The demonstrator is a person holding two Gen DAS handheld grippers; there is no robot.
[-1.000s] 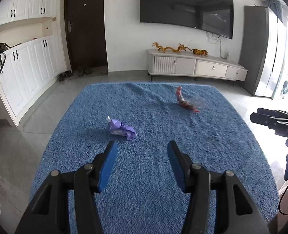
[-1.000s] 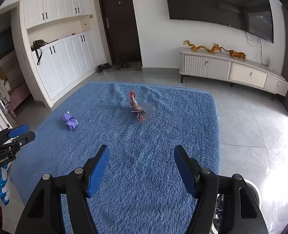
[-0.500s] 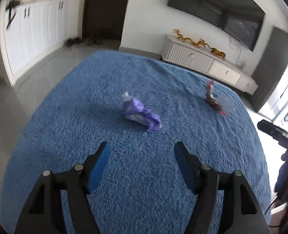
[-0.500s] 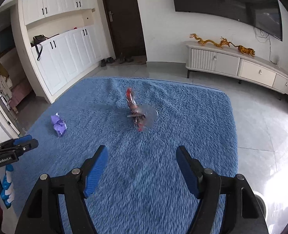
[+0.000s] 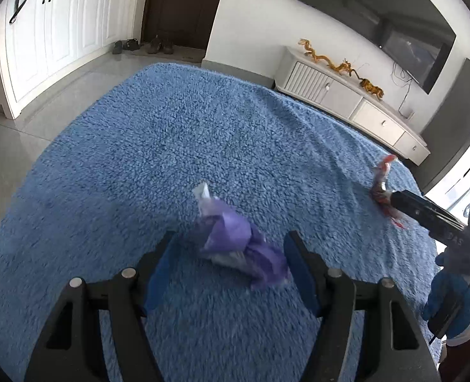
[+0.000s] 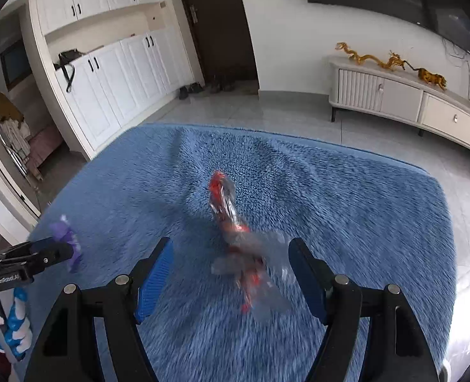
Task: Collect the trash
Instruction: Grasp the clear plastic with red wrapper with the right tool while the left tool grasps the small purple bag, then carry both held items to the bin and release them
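Two wrappers on blue rug (image 5: 203, 133). Left gripper (image 5: 231, 256) jaws wide apart, purple wrapper (image 5: 235, 242) between, ungripped. Right gripper (image 6: 230, 259) jaws spread, red-and-clear wrapper (image 6: 235, 238) between, ungripped.

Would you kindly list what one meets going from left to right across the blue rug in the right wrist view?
Left tongs → purple wrapper → red and clear plastic wrapper, lying between the open right tongs.
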